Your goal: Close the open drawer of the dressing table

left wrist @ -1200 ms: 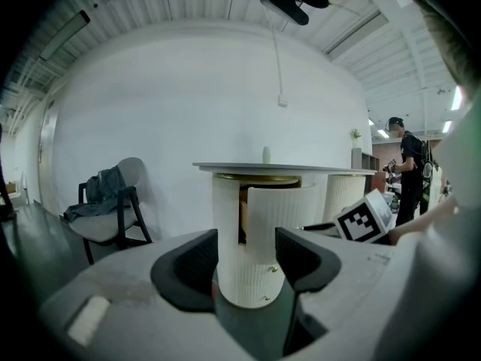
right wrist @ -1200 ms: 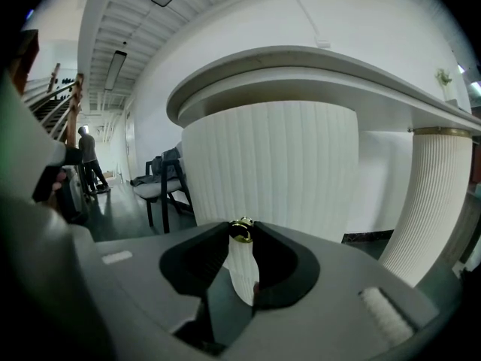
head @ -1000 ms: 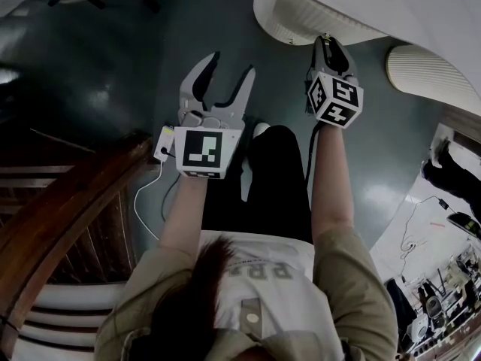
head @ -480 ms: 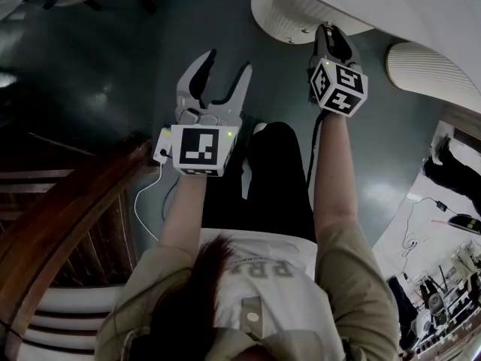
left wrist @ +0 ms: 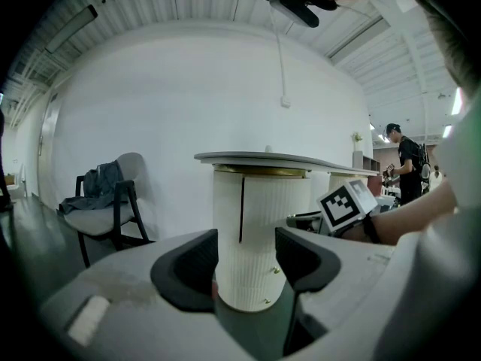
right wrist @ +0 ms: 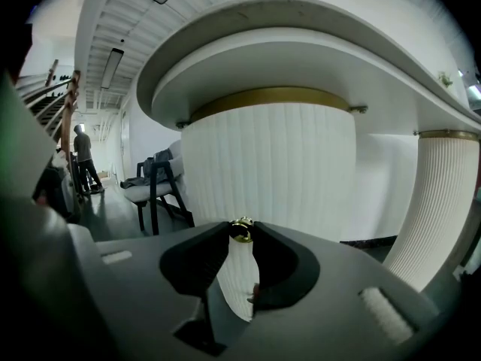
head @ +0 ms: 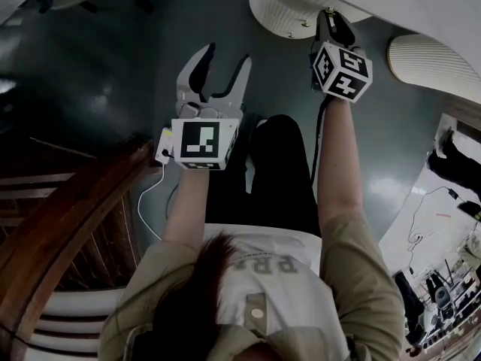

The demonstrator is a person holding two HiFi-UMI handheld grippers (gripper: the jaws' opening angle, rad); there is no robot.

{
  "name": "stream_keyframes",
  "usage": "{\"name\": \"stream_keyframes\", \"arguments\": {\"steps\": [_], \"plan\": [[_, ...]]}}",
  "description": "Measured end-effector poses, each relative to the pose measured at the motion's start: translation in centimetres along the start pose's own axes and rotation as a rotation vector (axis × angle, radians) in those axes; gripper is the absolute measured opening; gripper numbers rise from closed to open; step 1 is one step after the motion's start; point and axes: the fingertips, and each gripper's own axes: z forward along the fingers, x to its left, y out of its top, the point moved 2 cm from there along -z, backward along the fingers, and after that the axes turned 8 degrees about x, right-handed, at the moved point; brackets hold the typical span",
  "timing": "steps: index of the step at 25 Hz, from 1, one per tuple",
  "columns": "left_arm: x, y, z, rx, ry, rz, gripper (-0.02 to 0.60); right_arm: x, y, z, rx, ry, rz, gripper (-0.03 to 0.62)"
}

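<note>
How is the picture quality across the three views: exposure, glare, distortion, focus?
Head view: underexposed; the dark floor carries pale reflections, and only the white dressing table is bright. Left gripper view: evenly lit, strong fisheye, black corners, bowed ceiling lines. Right gripper view: same fisheye; the gold knob between the right gripper's tips is fairly sharp, the near jaw bodies dark and soft.

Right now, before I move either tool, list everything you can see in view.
table top: one, white, above the right tool
ribbed pedestal: two, white, under the top
knob: several, gold, on the near pedestal's front
chair: one, dark frame, clothes draped on it, by the far wall
banister: one, brown wood, at the person's left
cable: one, white, on the dark floor beside the banister
left tool: grey, jaws apart, empty
right tool: grey, closed on one knob
</note>
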Motion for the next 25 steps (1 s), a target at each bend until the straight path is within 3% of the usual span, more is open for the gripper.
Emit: {"name": "stream_keyframes", "arguments": {"steps": [25], "plan": [[0.1,-0.8,-1.2,0.027,0.050,-0.023,0.252,-0.9,1.0,1.6,-0.014,0.011,0.021,0.109]]}}
